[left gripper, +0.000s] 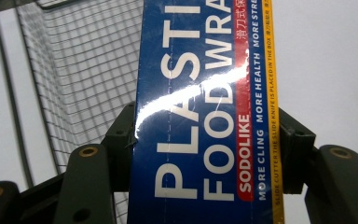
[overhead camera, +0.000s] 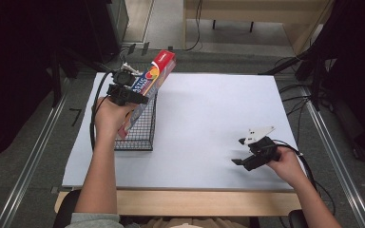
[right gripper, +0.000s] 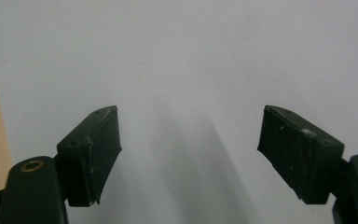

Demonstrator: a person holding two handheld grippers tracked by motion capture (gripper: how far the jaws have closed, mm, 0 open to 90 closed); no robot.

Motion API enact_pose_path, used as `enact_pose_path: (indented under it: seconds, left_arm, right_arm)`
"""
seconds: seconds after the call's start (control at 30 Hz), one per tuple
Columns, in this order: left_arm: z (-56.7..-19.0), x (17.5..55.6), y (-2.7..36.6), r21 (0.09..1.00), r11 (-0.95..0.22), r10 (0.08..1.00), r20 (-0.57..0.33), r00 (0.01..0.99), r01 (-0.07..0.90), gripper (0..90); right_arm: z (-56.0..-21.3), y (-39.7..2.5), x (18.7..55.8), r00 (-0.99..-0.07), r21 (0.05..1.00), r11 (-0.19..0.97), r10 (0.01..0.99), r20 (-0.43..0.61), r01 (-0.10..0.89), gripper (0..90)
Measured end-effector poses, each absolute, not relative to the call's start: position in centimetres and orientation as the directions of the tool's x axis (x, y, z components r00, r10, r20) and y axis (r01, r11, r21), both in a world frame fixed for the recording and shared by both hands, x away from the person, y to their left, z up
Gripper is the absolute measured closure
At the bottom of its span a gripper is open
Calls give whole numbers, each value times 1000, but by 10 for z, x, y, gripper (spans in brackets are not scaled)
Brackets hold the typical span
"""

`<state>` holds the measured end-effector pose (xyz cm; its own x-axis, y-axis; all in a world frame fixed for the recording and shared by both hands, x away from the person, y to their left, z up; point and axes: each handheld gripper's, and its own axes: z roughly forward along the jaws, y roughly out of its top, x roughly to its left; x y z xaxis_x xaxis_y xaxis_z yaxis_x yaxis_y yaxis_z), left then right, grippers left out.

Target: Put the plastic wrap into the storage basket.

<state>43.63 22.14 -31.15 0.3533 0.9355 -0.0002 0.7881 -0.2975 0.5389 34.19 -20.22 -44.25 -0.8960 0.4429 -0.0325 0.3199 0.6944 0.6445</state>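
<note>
R gripper (overhead camera: 239, 153) sits near table's front edge, jaws wide apart w/ nothing between, over white sheet (overhead camera: 209, 123). Farther back, L gripper (overhead camera: 140, 99) clamps plastic wrap box (overhead camera: 148, 85), tilted, lower end in wire basket (overhead camera: 140, 135).

I see the wire basket (overhead camera: 140, 130) at the table's (overhead camera: 209, 123) left. The plastic wrap box (overhead camera: 147, 88) leans out of it, far end raised; my right gripper (overhead camera: 240, 152) sits well right.
</note>
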Motion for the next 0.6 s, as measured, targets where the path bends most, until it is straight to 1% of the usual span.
enact_pose_path:
  seconds: [0.07,0.17,0.23,0.33,0.4,0.5,0.6]
  left_arm:
    - [-312,437,222,539,-287,940,0,341,792,397]
    - [-316,442,229,539,-253,955,4,298,803,397]
    - [-316,442,231,541,-245,957,3,289,805,397]
    - [-321,445,236,528,-226,965,8,261,819,397]
    - [-323,446,237,523,-213,969,4,248,825,397]
    - [-331,451,243,520,-154,980,-24,195,840,397]
    - [-335,455,243,505,-147,984,-15,179,850,397]
  right_arm:
    - [-443,-202,342,-896,644,695,442,-31,320,212]
    - [-443,-202,342,-900,644,698,436,-32,315,212]
    - [-443,-202,342,-900,642,699,435,-31,316,212]
    - [-444,-201,342,-900,641,700,435,-33,314,212]
    - [-444,-201,342,-900,641,701,435,-36,313,212]
    - [-444,-201,342,-903,638,704,429,-32,312,212]
    - [-445,-200,342,-905,634,709,424,-34,308,212]
